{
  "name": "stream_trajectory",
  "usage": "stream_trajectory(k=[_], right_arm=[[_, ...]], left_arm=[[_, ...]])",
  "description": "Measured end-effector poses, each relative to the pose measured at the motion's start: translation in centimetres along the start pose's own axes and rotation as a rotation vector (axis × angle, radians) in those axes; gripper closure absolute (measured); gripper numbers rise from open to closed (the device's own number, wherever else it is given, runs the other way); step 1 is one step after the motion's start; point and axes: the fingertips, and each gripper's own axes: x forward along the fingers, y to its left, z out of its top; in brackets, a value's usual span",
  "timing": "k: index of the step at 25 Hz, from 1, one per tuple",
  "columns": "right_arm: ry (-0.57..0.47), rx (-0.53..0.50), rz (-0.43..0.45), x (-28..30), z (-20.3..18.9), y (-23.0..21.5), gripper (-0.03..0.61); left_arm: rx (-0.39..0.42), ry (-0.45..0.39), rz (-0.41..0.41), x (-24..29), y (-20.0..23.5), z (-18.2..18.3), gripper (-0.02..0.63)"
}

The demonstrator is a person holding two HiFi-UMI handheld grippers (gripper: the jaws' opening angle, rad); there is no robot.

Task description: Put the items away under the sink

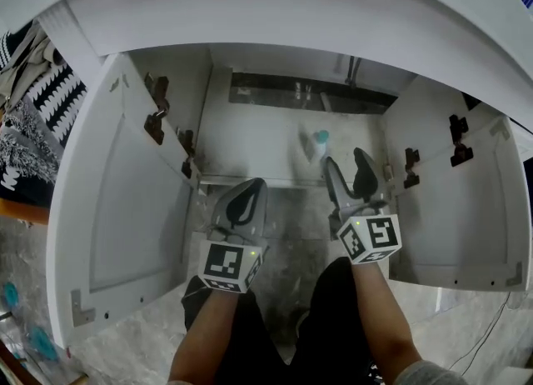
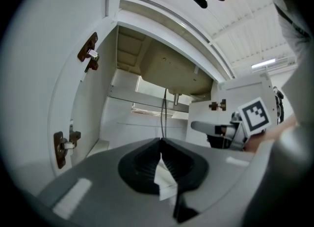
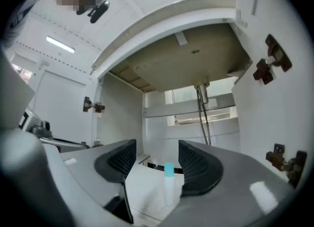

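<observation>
My knees (image 1: pixel 329 325) in dark trousers lie nearest, in front of the cabinet, with both forearms reaching forward over them. At far left, the left door (image 1: pixel 125 208) is swung fully outward, which keeps the opening free for access. The left gripper (image 1: pixel 250 196) hovers low at the cabinet threshold with its jaws pressed together on nothing. I judge it to be idle and held clear of the working side. Further right, the bottle (image 1: pixel 319 143), white with a teal cap, stands upright on the cabinet floor (image 1: pixel 250 154) under the sink, near the front edge. The right gripper (image 1: pixel 347 171) sits just behind it with jaws spread. From its own camera, the bottle lines up with the gap but lies beyond the fingertips, ungripped. At far right, the right door (image 1: pixel 466 208) is likewise fully open.
</observation>
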Motion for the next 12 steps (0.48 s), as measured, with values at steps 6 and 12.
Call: stream_trajectory(k=[6, 12], right_arm=[[-0.006, -0.038, 0.149, -1.4, 0.8, 5.9, 0.352], [0.032, -0.302, 0.417, -1.9, -1.4, 12.3, 0.581]], left_arm=[[0.030, -0.017, -0.030, -0.1, -0.7, 0.2, 0.601], [0.054, -0.036, -0.052, 0.2, -1.7, 0.4, 0.601]])
